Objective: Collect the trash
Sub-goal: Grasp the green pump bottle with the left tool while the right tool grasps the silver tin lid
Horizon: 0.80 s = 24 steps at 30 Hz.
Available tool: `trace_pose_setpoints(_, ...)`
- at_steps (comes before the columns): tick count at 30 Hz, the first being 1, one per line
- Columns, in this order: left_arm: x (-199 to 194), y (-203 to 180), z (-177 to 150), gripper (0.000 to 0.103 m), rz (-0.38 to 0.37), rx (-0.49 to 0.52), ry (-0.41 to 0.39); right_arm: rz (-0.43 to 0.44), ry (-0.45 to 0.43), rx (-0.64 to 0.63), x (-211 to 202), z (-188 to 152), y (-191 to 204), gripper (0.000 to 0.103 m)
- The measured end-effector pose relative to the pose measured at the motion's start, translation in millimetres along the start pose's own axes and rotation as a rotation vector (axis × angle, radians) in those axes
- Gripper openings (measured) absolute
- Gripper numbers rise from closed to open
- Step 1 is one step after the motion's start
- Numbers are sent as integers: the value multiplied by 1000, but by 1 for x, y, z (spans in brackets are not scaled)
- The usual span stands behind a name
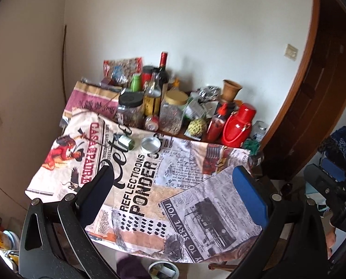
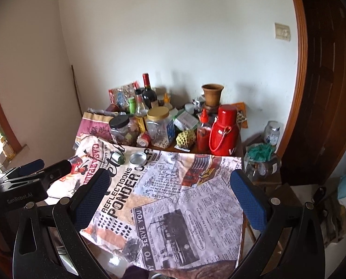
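Both grippers, left gripper (image 1: pixel 173 195) and right gripper (image 2: pixel 170 197), are held with fingers spread wide, nothing between them. A small green bottle (image 1: pixel 125 141) and round metal lid (image 1: pixel 150 144), possibly trash, lie mid-frame on the newsprint tablecloth (image 1: pixel 196 174). Jars crowd the far edge beneath a white wall (image 1: pixel 173 23); labels are unreadable.
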<state>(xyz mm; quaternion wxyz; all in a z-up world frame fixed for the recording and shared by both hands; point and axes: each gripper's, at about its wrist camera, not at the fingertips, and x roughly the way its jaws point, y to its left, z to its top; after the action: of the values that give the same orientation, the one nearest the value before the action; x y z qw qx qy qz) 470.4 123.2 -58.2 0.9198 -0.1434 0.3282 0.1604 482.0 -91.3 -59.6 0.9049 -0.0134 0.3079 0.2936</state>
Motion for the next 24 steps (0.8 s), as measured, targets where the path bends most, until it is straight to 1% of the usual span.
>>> trace_pose_setpoints(3,24,13,9,102,-5,-13,41,1,33,27,24,5,2,103)
trace_pose_setpoints(6,50,32,22,102,-7,-6,56,16,64,67,49,12,7,103)
trace_pose_setpoints(9,80,51,38,102,-11,9,81,-14,94,80,78,19,16,103)
trace_pose_setpoints(13,132,84,61,102,-21,-2,135,-21,150,113,128,26,27,103)
trace_pose_setpoints(15,160,100,67,102,-24,-14,170,-15,198,125,162,27,32,103)
trace_pose_setpoints(18,208,124,69,102,-33,-39,243,-3,259,127,205,24,39,103)
trace_pose_setpoints(22,258,147,65,102,-40,-57,308,7,320,109,257,18,48,101)
trace_pose_setpoints(24,283,155,61,102,-43,-60,332,7,348,89,287,13,55,94)
